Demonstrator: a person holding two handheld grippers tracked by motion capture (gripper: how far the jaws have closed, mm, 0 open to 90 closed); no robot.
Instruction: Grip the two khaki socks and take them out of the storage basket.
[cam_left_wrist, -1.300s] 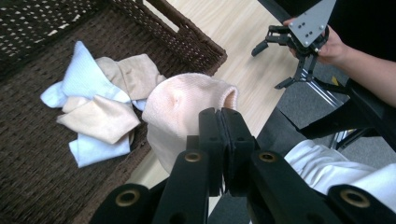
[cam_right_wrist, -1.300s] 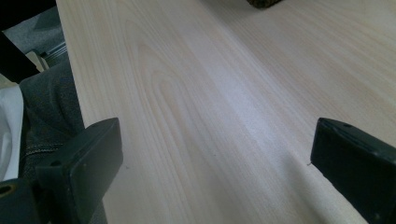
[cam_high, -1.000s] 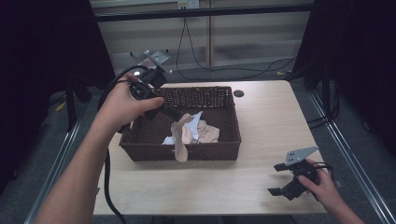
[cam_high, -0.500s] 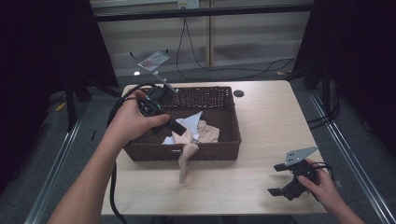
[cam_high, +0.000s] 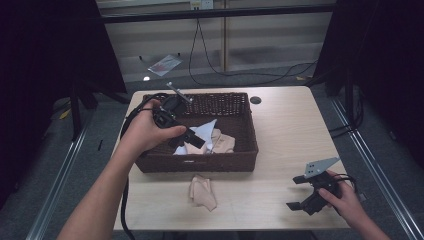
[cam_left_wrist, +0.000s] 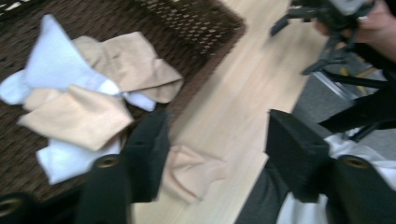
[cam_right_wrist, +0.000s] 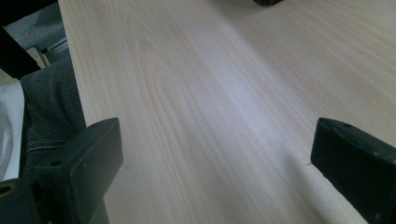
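In the left gripper view the basket is blurred and cut off by the top and left edges, so its far wall cannot be seen. Just outside the basket, part of the beige cloth on the table is hidden behind one jaw of the left claw. Well away from the basket, the right claw is blurred and cropped at the top edge. In the high view, cloths inside the basket lie partly hidden under the left hand.
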